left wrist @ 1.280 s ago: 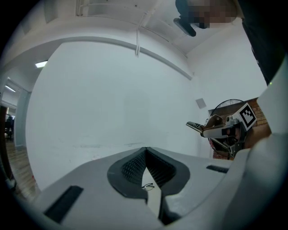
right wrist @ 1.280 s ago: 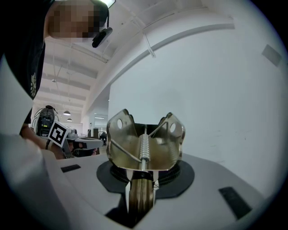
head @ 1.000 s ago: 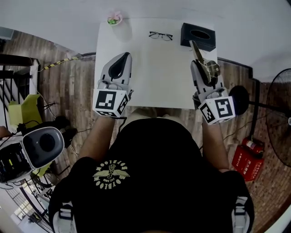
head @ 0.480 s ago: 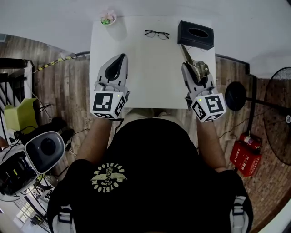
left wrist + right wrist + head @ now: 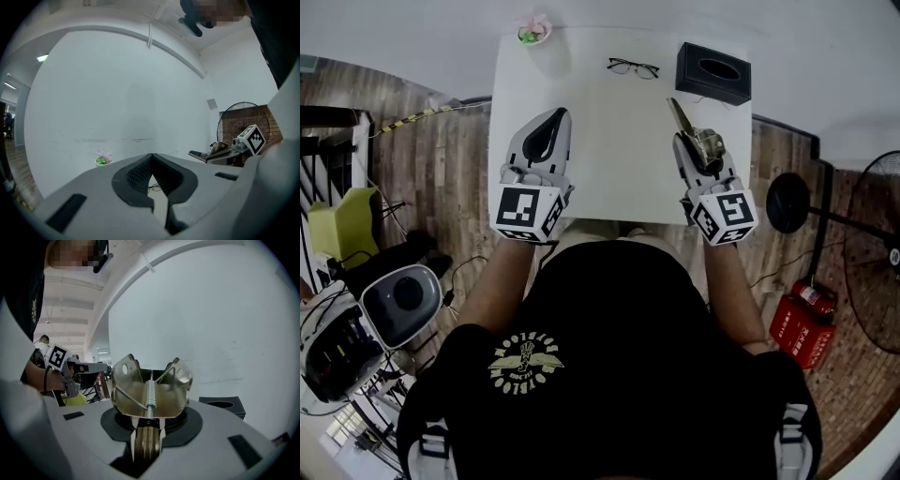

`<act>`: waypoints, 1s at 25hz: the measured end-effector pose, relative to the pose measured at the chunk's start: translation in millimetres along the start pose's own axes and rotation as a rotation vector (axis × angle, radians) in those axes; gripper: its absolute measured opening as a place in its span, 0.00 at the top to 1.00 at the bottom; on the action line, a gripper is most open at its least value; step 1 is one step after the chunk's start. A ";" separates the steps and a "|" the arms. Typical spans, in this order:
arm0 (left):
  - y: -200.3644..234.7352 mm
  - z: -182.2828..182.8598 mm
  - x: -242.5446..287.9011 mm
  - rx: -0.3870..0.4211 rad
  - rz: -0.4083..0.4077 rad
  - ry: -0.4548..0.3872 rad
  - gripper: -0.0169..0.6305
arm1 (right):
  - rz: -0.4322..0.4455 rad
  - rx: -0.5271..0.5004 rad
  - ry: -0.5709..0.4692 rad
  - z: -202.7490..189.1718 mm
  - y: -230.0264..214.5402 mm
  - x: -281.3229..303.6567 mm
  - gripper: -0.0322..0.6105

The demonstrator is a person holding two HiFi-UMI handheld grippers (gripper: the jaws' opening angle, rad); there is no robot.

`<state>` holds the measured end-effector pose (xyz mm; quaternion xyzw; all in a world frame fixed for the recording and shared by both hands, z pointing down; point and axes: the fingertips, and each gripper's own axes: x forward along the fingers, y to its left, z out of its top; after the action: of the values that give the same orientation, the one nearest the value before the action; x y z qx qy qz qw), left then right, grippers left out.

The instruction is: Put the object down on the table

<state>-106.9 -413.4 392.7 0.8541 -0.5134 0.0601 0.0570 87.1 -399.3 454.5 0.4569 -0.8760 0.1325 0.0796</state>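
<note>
Desk check: the white desk [image 5: 619,141] carries a pair of glasses [image 5: 633,67] at the middle of its far edge, a black tissue box [image 5: 713,72] on the far right corner and a little flower pot [image 5: 532,33] on the far left corner. The middle is bare, and nothing lies under either tool. Off the desk's right edge stand a fan [image 5: 874,253] and, nearer the person, a red canister [image 5: 797,328] on the wooden floor; to the left sits a round grey-and-white device [image 5: 398,300].

Now the tools. The right tool [image 5: 694,155] hangs over the near right part of the desk, clenched on a brass spring clip [image 5: 705,145] whose blade points at the tissue box. In the right gripper view the jaws pinch the clip's narrow end while its wide wings and coil spring [image 5: 150,394] stand up in front, with the box [image 5: 222,405] to the right behind them. The left tool [image 5: 551,122], over the near left part, has its jaws together on nothing.

Hard calls: from above I can't tell whether the clip touches the desk. The person's torso covers the near edge. In the left gripper view the tool [image 5: 151,158] blocks most of the desk, and the glasses are barely a sliver through the slit below its tips.
</note>
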 end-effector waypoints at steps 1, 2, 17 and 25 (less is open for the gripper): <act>-1.1 -1.0 0.2 0.001 0.000 0.003 0.96 | 0.002 -0.001 0.006 -3.6 -0.9 1.2 0.82; -2.1 -1.8 0.2 0.002 0.001 0.005 0.96 | 0.004 -0.001 0.012 -7.5 -1.9 2.3 0.82; 1.1 -10.3 -5.2 -0.014 0.031 0.024 0.96 | 0.021 0.037 0.157 -82.2 -11.2 21.2 0.82; -1.0 -12.2 -13.6 -0.007 0.050 0.033 0.96 | 0.039 0.131 0.258 -133.9 -15.4 28.7 0.82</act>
<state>-112.9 -399.2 402.5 0.8398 -0.5337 0.0736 0.0670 85.9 -389.3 591.9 0.4233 -0.8566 0.2486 0.1588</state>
